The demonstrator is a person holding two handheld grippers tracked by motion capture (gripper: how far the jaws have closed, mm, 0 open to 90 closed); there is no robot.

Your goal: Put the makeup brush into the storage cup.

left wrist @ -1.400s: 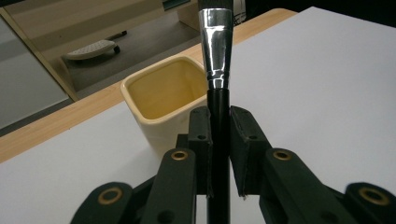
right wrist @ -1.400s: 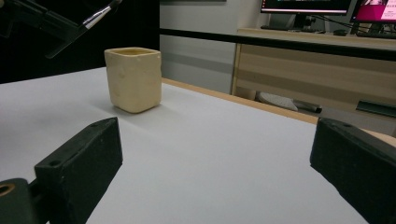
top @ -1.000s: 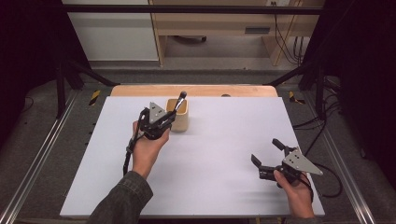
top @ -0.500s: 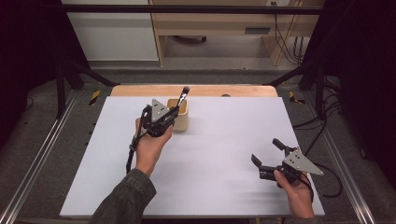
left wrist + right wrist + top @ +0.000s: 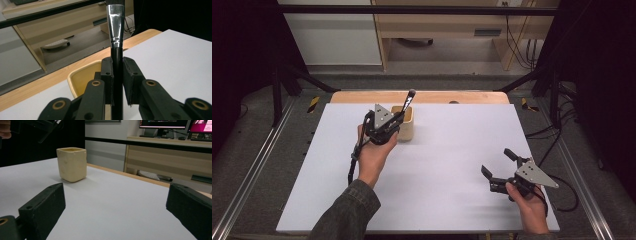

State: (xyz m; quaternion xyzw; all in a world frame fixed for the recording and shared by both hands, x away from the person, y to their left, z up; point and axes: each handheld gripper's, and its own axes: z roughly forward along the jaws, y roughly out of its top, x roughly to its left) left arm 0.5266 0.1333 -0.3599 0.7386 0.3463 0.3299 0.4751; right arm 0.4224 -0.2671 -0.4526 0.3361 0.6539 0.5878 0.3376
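Note:
A cream square cup [image 5: 408, 131] stands on the white table top [image 5: 447, 165] at the far left of centre. My left gripper [image 5: 398, 120] hovers just above and in front of the cup, shut on the black handle of a brush [image 5: 408, 101] with a silver ferrule. The brush tilts up and away over the cup. In the left gripper view the pads [image 5: 107, 75] clamp the brush handle [image 5: 117, 57], with the cup's rim [image 5: 82, 75] below. My right gripper [image 5: 497, 161] rests near the front right, open and holding nothing; its view shows the cup [image 5: 72, 164] far ahead.
A wooden strip [image 5: 432, 96] borders the table's far edge. Metal rails [image 5: 257, 170] run along both sides, with cables [image 5: 557, 140] at the right. A wooden desk [image 5: 447, 30] stands beyond the table.
The left gripper and its brush have edged slightly up and away over the cup. The right gripper has stayed still.

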